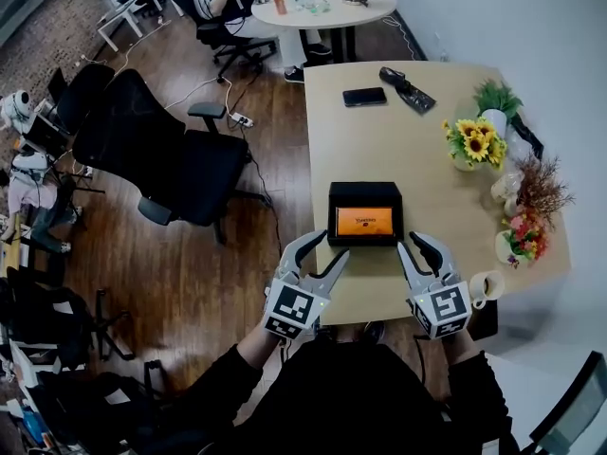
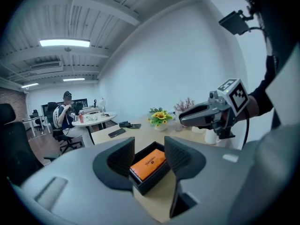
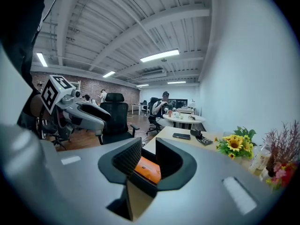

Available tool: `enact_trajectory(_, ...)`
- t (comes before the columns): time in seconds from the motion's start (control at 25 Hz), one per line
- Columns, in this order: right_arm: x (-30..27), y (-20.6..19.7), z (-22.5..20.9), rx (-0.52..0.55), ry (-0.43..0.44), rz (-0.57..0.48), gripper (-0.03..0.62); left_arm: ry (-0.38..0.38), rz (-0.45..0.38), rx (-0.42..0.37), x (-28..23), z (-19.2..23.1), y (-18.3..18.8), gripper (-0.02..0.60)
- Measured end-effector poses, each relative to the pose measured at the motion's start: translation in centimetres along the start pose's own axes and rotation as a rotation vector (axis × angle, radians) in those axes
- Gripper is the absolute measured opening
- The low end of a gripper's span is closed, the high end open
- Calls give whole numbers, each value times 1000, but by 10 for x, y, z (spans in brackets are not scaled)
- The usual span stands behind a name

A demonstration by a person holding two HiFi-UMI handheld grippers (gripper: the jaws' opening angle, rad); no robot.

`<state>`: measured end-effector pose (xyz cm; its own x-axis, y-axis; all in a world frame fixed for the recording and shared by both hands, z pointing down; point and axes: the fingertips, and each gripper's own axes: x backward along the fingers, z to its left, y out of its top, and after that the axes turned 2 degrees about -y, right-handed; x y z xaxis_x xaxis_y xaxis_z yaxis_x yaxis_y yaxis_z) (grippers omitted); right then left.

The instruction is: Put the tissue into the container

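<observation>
As the flat orange tissue pack (image 1: pixel 364 222) is seated inside the black rectangular container (image 1: pixel 364 189), the left gripper (image 1: pixel 332 246) and right gripper (image 1: pixel 410 243) are held released and empty near it.

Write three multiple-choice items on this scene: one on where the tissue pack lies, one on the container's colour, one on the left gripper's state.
1. Where does the tissue pack lie?
A) on the floor
B) inside the container
C) on top of the phone

2. What colour is the container?
A) black
B) white
C) red

3. How does the left gripper stand?
A) clamped on the tissue pack
B) shut on a mug
C) jaws apart, nothing gripped

Answers:
1 B: the orange pack sits within the container's walls.
2 A: its walls and rim are black.
3 C: the left gripper view shows a clear gap between the jaws, above the table.
</observation>
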<state>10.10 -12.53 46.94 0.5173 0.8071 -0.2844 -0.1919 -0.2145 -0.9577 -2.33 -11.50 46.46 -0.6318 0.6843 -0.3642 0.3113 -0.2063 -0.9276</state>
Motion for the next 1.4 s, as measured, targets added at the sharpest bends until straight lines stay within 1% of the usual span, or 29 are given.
enact_trajectory(0.2,26,-3,-4,-54,-40,-21,95,26,-29,18,29,0,-2,179)
enact_trajectory(0.36,44,-10,-7,-95,-77,-20,95,76,-55,35,49,1,-11,179)
enact_trajectory(0.52,55,-13,2,-115,-77,-17,94,98,-28,45,62,1,-25,179)
enact_trajectory(0.72,70,-28,-3,-136,-104,6,60,79,-7,81,63,-4,-37,178)
enact_trajectory(0.84,69,-30,-7,-152,-129,15,60,73,-16,113,64,-5,-39,178)
enact_trajectory(1.0,66,-30,-7,-158,-136,18,61,27,-19,164,58,-16,-44,178)
enact_trajectory(1.28,57,-21,2,-130,-113,1,58,4,-18,155,53,-20,-41,178)
enact_trajectory(1.32,57,-20,2,-131,-111,0,46,5,-16,152,53,-19,-41,178)
enact_trajectory(1.4,56,-21,2,-139,-105,3,43,5,-18,153,53,-18,-41,178)
